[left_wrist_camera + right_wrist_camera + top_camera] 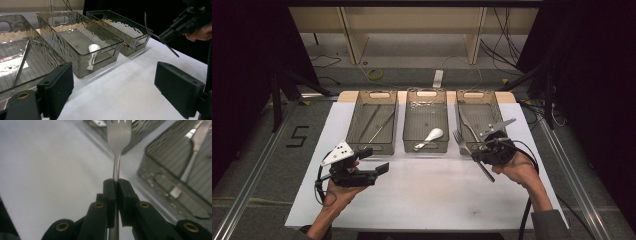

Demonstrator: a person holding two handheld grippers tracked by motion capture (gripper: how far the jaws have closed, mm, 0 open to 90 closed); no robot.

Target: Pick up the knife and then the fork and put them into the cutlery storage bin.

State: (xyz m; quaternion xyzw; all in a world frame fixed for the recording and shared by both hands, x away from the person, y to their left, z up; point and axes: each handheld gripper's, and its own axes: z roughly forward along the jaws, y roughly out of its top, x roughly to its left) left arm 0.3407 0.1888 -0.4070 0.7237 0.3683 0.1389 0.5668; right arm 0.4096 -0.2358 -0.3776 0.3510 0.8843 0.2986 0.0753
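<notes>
White table (422,195): right tongs (477,150) pinch fork (468,148), seemingly airborne; left tongs (374,160) spread.

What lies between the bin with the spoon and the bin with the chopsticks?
Nothing: in the high view, a narrow bare strip of white table cover separates the chopsticks bin from the spoon bin. They stand side by side, apart.

Grey floor (252,150), wooden shelving (412,25), dark surroundings.
</notes>
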